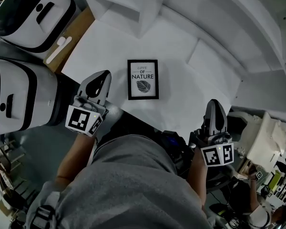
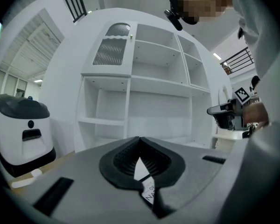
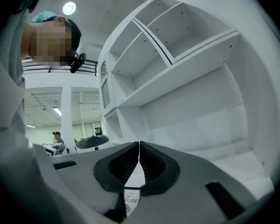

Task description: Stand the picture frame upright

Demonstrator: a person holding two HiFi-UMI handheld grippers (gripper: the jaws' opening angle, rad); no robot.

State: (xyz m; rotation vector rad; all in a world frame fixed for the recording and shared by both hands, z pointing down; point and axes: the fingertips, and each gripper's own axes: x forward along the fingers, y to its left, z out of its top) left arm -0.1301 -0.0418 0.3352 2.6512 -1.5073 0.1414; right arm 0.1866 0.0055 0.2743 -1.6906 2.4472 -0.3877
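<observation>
A white-and-black machine point(image 1: 31, 13) is seen at upper left, a second machine point(image 1: 14, 97) below it; white shelving point(image 1: 143, 6) is spread across the top.

Picture frame point(image 1: 143, 79) flat on white surface point(image 1: 181, 51); left tool point(image 1: 104, 76), right tool point(image 1: 213, 105) flanking, apart.

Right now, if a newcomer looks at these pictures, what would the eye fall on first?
A black picture frame with a leaf print lies flat, face up, on the white surface. The left hand-held gripper is just to its left and the right hand-held gripper lower right, both shut, empty and apart from it.
</observation>
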